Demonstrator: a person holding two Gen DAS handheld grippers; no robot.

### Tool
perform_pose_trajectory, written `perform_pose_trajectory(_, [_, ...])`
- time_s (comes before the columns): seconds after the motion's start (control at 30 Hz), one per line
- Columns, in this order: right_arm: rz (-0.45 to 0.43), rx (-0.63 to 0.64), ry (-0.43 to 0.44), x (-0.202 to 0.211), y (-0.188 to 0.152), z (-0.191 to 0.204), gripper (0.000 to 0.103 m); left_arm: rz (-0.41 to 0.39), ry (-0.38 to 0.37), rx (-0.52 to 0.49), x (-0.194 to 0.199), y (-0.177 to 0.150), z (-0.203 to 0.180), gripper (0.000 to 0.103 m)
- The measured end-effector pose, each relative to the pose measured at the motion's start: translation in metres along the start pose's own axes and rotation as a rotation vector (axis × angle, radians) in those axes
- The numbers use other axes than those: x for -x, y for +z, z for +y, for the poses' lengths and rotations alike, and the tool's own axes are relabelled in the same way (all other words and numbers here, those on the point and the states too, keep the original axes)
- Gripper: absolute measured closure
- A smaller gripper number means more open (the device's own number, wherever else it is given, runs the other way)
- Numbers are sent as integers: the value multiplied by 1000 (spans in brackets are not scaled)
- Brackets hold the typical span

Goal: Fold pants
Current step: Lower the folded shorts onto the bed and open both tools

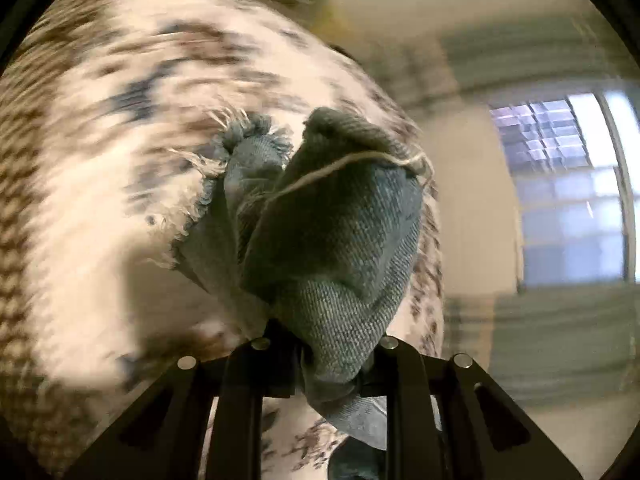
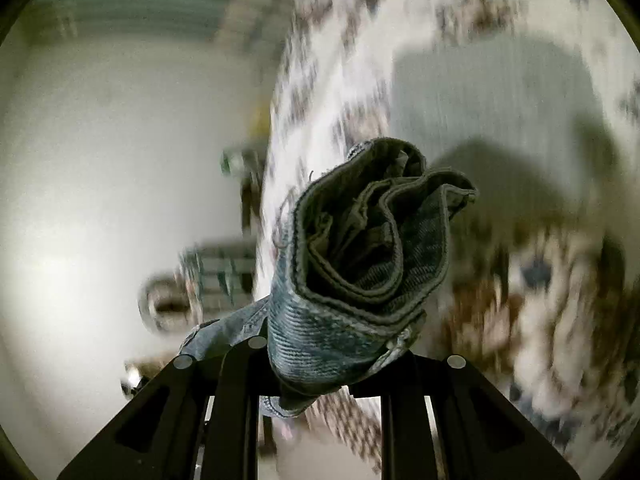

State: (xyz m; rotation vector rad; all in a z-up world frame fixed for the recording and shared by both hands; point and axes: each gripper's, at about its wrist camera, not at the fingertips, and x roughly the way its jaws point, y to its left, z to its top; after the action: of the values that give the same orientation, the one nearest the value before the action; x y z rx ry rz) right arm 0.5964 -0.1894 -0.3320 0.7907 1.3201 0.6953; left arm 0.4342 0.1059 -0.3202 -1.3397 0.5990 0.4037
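While both views smear with motion blur, the denim in the jaws reads sharp — so the notes go:

garment: jeans [image 1: 332,240], blue denim, held in the air at two places, one per gripper; the span between the grips is out of view.
left gripper [image 1: 324,364]: jaws closed on a frayed hem [image 1: 240,148], so probably a leg end; the bunched cloth stands up and forward from the jaws.
right gripper [image 2: 340,364]: jaws closed on a stitched, folded-over band [image 2: 372,240], probably the waistband; a metal rivet or button [image 2: 394,345] sits just beside the right finger.
below: patterned cover [image 1: 100,120], white with brown and grey marks, probably a bed or rug; cannot tell which. A shadow falls on it in the right view.
background: window [image 1: 568,184] in the left view, pale wall [image 2: 100,140] in the right; both blurred.
key relation: judged from the two ends, the long axis runs gripper to gripper, hem at the left, waist at the right. Neither is nearer; each already has its end.
step judged: garment lifted and stretched lengthwise, no fold laid on the cover yet.
next move needs: both ends lowered level, then hem brought across to waist.
risk: thick bunches in the jaws could slip or drop twisted.
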Motion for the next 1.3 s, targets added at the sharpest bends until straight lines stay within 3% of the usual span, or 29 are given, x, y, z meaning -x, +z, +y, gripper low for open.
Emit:
perform_pose_trajectory(0.13, [-185,-6,-4,33,72,11,84,87,-98,-122,-87,23,-75,87])
perform_pose_trajectory(0.23, [-275,-22,-23,42,105,-9,84,151,-114,-223,-152,20,-104,87])
perform_pose_trajectory(0.33, [-328,-70,-63,34,114,-61,84,228,-81,-333,-213,3,-95,87])
perform_pose_trajectory(0.5, [-296,-201,-153,-9,78,-171,84,354,76,-443,-282,-30,-24,86])
perform_pose_trajectory(0.57, [-310,-267,-131,-21,56,-204,84,373,89,-452,-285,-37,-1,86])
perform_pose_trajectory(0.9, [-298,-220,-153,-17,50,-199,83,441,86,-489,-249,-32,2,79])
perform_pose_trajectory(0.97, [-294,-233,-174,-15,49,-201,81,439,112,-515,-245,-33,-2,71])
perform_pose_trajectory(1.03, [-297,-249,-186,-12,49,-201,81,418,175,-568,-241,-32,-7,51])
perform_pose_trajectory(1.07, [-295,-249,-208,-10,49,-200,76,404,201,-599,-240,-31,-8,43])
perform_pose_trajectory(1.1, [-285,-249,-223,-10,49,-199,69,373,230,-637,-237,-28,-12,26])
perform_pose_trajectory(1.13, [-269,-252,-243,-10,48,-199,64,345,243,-662,-234,-24,-14,17])
perform_pose_trajectory(1.17, [-251,-249,-273,-12,51,-197,49,318,245,-690,-231,-20,-17,17])
perform_pose_trajectory(1.3, [-254,-230,-372,-1,38,-187,17,251,308,-770,-224,-6,-28,17])
